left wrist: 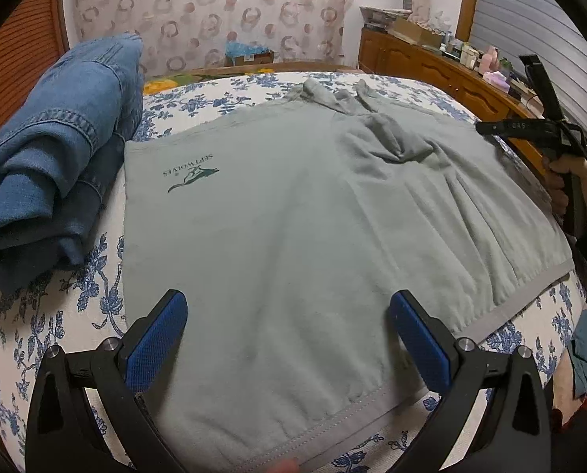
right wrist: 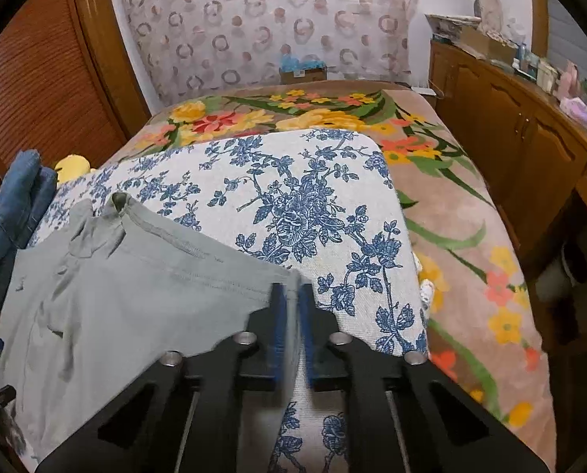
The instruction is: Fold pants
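Grey-green pants lie spread flat on a blue-flowered cloth, with a small green logo near their left edge. My left gripper stands open just above the near hem, blue pads wide apart, fabric below them. My right gripper is shut on a corner of the pants, a thin fold of cloth pinched between its blue pads. In the left wrist view the right gripper shows at the pants' right edge, held by a hand.
Folded blue jeans are stacked at the left beside the pants. The blue-flowered cloth covers part of a bed with a bright floral blanket. A wooden cabinet with clutter runs along the right; slatted wooden doors stand left.
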A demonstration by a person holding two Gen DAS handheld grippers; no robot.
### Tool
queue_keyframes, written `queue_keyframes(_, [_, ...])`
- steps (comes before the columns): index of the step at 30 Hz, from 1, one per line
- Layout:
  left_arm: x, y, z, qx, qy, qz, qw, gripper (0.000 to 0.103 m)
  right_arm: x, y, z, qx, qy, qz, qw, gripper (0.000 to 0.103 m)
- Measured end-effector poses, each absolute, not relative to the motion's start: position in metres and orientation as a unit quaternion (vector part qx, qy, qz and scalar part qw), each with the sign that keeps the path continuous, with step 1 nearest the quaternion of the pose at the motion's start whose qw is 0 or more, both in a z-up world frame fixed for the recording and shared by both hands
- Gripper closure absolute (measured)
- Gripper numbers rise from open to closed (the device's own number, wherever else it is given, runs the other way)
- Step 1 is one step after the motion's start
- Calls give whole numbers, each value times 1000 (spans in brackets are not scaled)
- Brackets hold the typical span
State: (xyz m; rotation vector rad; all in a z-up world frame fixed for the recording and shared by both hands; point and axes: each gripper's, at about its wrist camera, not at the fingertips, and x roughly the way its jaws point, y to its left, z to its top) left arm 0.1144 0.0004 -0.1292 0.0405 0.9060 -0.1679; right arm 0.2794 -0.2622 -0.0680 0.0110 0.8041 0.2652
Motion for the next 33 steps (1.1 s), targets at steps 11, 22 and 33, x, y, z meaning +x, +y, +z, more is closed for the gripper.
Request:
queue_keyframes(11, [117, -2, -131, 33, 441, -77, 894, 0, 255, -275, -55, 9, 382, 98, 919, 99])
queue_keyframes(22, [116, -3, -131, 36, 442, -75, 893, 0, 185, -235, -35, -40, 346, 163, 923, 50])
queue_keyframes(33, [116, -3, -131, 36, 442, -75, 893, 0, 98, -167, -71, -127, 364, 225, 895, 37])
